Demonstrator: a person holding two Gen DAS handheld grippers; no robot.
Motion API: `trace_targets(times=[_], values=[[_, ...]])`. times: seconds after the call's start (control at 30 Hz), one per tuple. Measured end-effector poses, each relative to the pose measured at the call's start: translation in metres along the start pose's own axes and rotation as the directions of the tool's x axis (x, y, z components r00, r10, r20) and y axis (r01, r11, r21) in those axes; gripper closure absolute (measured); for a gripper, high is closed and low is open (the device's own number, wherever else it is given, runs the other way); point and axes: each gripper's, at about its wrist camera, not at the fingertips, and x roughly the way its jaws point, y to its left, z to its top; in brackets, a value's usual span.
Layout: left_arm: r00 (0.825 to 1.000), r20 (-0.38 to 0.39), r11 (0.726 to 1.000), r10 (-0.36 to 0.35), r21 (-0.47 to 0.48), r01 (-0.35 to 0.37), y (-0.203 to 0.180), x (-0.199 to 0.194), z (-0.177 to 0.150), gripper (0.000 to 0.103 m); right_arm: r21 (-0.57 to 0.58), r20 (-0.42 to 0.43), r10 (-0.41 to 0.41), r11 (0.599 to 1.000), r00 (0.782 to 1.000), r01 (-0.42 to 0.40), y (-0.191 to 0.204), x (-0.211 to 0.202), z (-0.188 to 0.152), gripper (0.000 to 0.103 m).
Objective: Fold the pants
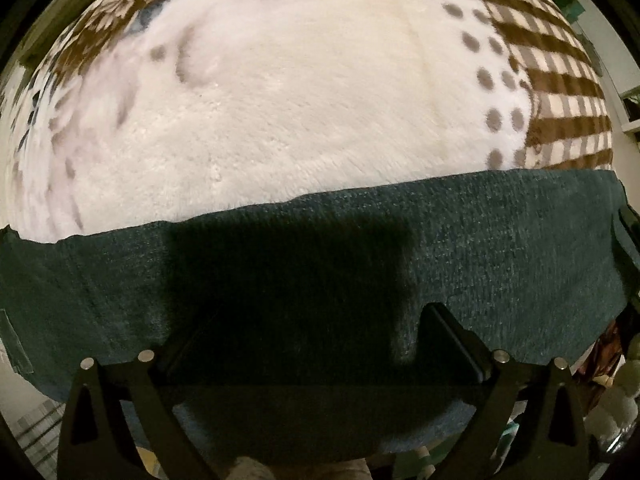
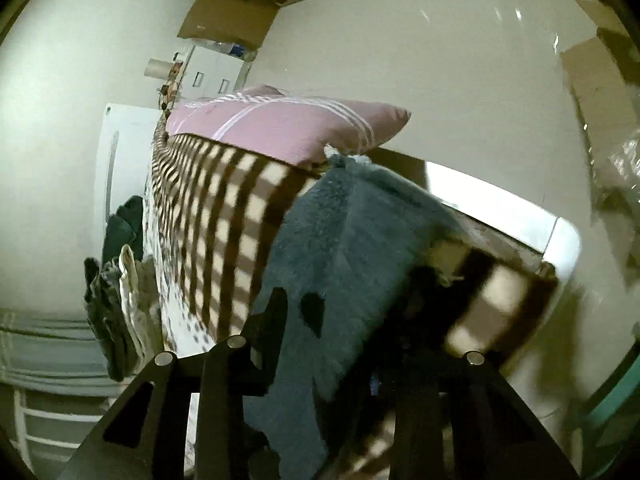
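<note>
Left gripper (image 1: 320,340) wide open over pants (image 1: 500,240), no labels legible.

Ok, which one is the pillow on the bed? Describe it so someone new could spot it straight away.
In the right wrist view, find the bed's brown and cream checked blanket. At its far end, against the pale wall, lies the pillow. It is the only pink thing there, crossed by thin white stripes, unlike the fuzzy dark teal pants in front of it.

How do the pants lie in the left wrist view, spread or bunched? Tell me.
Spread: the pants lie as a smooth, flat band with a straight edge across the white blanket, with no bunching showing.
</note>
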Motion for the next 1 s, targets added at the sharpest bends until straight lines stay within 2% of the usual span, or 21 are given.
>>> trace_targets(times=[0.07,0.13,0.23,0.3,0.33,0.37,0.47,0.57,0.67,0.77,0.87,1.0], values=[[1.0,0.0,1.0,-0.008,-0.018,0.008,0.004,0.003,0.005,0.0,0.025,-0.001,0.029,0.999,1.0,-0.029,-0.001,0.001,0.004,0.065],[1.0,0.006,0.999,-0.017,-0.036,0.017,0.008,0.004,0.007,0.0,0.004,0.016,0.053,0.999,0.998,-0.053,0.007,0.0,0.006,0.065],[0.999,0.032,0.998,-0.017,-0.059,0.019,0.014,0.005,0.0,0.0,-0.036,0.003,-0.017,0.999,1.0,0.017,0.008,0.009,0.007,0.066],[0.999,0.031,0.998,-0.021,-0.052,0.023,0.017,0.005,-0.007,0.0,-0.034,0.009,-0.028,0.999,1.0,0.029,0.007,0.012,0.009,0.072],[0.999,0.022,0.998,-0.027,-0.051,0.028,0.016,0.004,-0.009,0.0,-0.038,0.014,-0.051,0.998,0.999,0.052,0.009,0.01,0.008,0.079],[0.999,0.006,0.998,-0.036,-0.053,0.036,0.018,0.003,-0.008,0.0,-0.059,0.027,-0.088,0.994,0.996,0.089,0.013,0.007,0.007,0.094],[0.999,0.005,0.995,-0.046,-0.09,0.046,0.032,-0.01,-0.011,0.0,-0.119,0.068,-0.138,0.982,0.988,0.146,0.035,-0.008,-0.004,0.096],[0.998,0.051,0.994,-0.028,-0.1,0.033,0.05,-0.033,-0.015,0.0,-0.182,0.112,-0.125,0.973,0.986,0.144,0.071,-0.032,-0.023,0.096],[0.996,0.09,0.991,-0.017,-0.128,0.028,0.083,-0.059,-0.024,0.0,-0.284,0.138,-0.115,0.947,0.984,0.151,0.121,-0.049,-0.052,0.096],[0.993,0.117,0.983,-0.017,-0.177,0.038,0.129,-0.082,-0.037,0.0,-0.401,0.131,-0.117,0.902,0.984,0.161,0.17,-0.05,-0.094,0.096],[0.991,0.134,0.974,-0.005,-0.226,0.035,0.176,-0.096,-0.054,0.0,-0.501,0.096,-0.122,0.852,0.988,0.154,0.212,-0.037,-0.147,0.096],[0.991,0.131,0.954,0.014,-0.298,0.026,0.238,-0.1,-0.078,0.0,-0.589,0.042,-0.152,0.794,0.988,0.147,0.242,-0.003,-0.218,0.096]])
